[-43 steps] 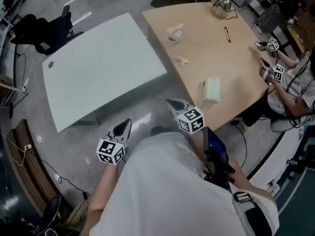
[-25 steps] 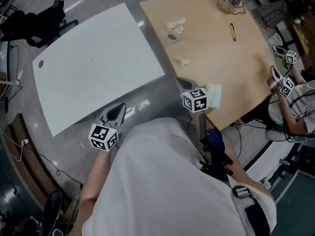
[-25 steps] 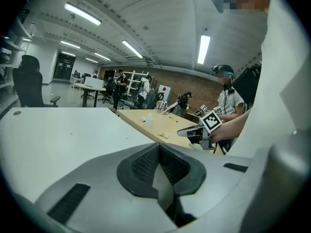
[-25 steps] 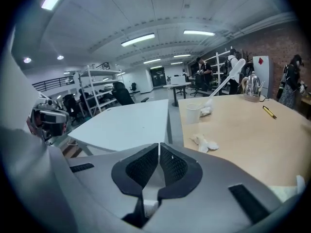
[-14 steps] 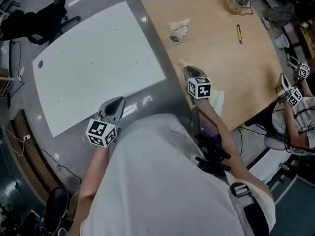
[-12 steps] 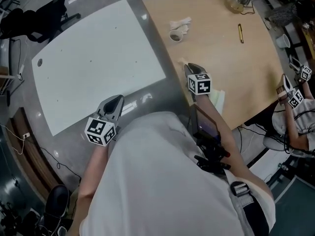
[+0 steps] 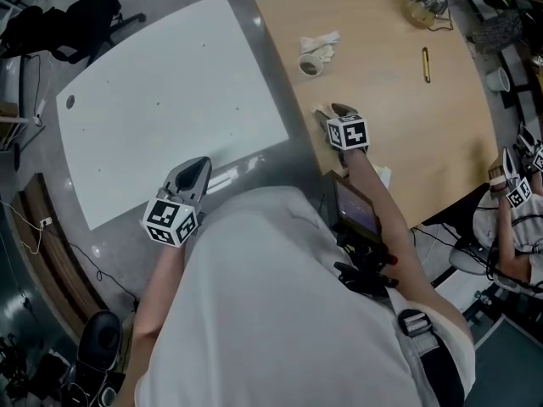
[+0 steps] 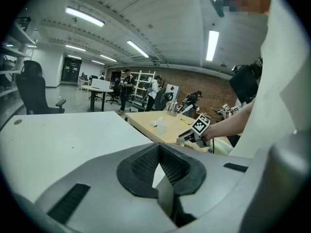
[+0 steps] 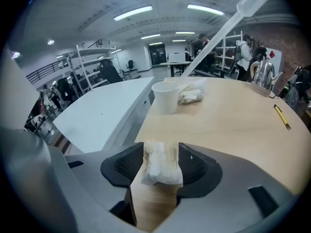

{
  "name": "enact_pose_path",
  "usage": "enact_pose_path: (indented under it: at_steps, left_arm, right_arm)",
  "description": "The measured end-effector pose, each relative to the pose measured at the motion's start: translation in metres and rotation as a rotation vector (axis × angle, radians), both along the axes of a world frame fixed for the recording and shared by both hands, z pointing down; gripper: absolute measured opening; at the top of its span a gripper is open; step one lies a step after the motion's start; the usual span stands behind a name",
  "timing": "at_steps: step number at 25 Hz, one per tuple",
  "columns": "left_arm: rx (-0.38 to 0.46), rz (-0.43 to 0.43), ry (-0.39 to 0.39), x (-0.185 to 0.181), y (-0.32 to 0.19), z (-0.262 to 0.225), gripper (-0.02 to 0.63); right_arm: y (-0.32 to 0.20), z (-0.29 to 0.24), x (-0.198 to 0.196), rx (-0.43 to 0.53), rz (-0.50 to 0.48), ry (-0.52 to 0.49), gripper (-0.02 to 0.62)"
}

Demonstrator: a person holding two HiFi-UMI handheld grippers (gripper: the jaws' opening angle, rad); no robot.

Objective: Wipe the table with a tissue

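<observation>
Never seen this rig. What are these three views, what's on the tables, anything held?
There is no robot here. A person holds a two-fingered gripper in each hand, and the marker cubes are part of the grippers. The head view looks down from the person's head. Each gripper view looks along that gripper's own fingers.

The left gripper is shut and empty, near the white table. The right gripper is over the wooden table. Its fingers have just been opening and stand apart around a crumpled tissue lying on the wood, not clamped. Further back are a paper cup, a tissue wad, a pen and a kettle.
</observation>
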State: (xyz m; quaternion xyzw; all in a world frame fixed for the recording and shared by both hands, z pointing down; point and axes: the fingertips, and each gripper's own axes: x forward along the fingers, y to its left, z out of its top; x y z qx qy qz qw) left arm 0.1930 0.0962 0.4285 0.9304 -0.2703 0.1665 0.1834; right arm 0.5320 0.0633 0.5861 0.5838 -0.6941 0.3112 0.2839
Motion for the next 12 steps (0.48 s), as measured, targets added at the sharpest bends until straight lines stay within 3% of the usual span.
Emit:
enact_pose_path:
  at_steps: [8,12]
  left_arm:
    - [0.002,-0.007,0.000,0.007,-0.010,-0.001,0.006]
    - [-0.005,-0.013,0.001,0.009,-0.010,0.000,0.005]
  right_arm:
    - [0.003,0.012,0.001,-0.104,0.000,-0.063,0.197]
    - [0.005,0.016,-0.002,-0.091,-0.042,-0.047,0.116]
